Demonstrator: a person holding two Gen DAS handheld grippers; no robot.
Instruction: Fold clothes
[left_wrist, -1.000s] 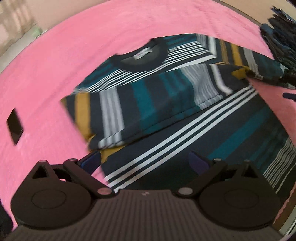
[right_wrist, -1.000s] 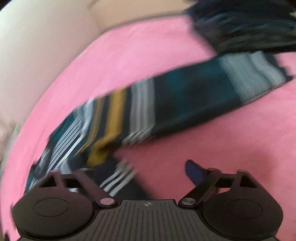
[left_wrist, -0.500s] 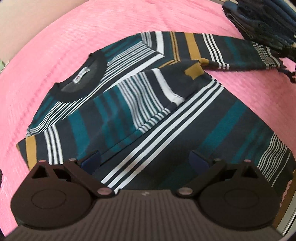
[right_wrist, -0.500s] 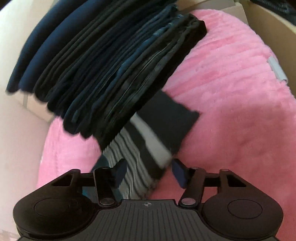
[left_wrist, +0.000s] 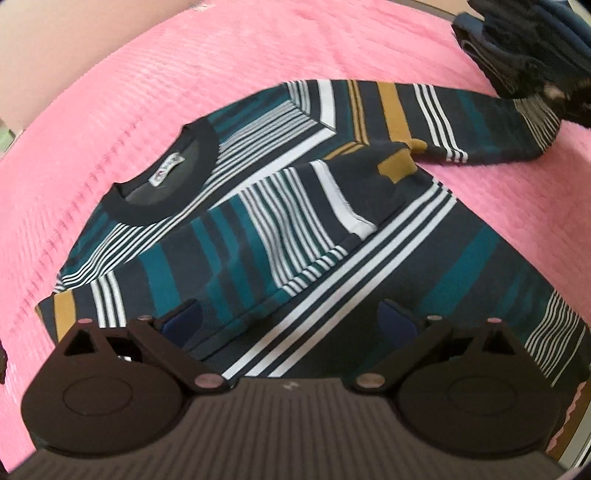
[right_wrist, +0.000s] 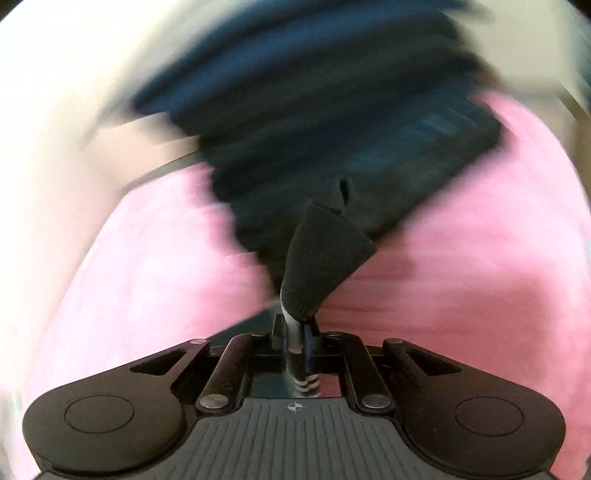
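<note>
A striped sweater (left_wrist: 295, 229) lies flat on a pink blanket (left_wrist: 147, 92), one sleeve folded across its chest, left tongs (left_wrist: 291, 321) open above it, right tongs (right_wrist: 297, 336) closing on the other sleeve's dark cuff (right_wrist: 321, 254) (beside a blurred pile of dark clothes (right_wrist: 314, 110)).

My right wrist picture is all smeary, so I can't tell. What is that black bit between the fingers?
Observer: The right gripper has its jaws closing on a sleeve cuff. The left wrist view shows it belongs to a striped sweater lying flat on the pink blanket.
Operator: Where's the other sleeve?
Observer: The other sleeve lies folded across the sweater's chest.
Operator: And my other gripper?
Observer: The left gripper is open above the sweater's lower part, holding nothing.
</note>
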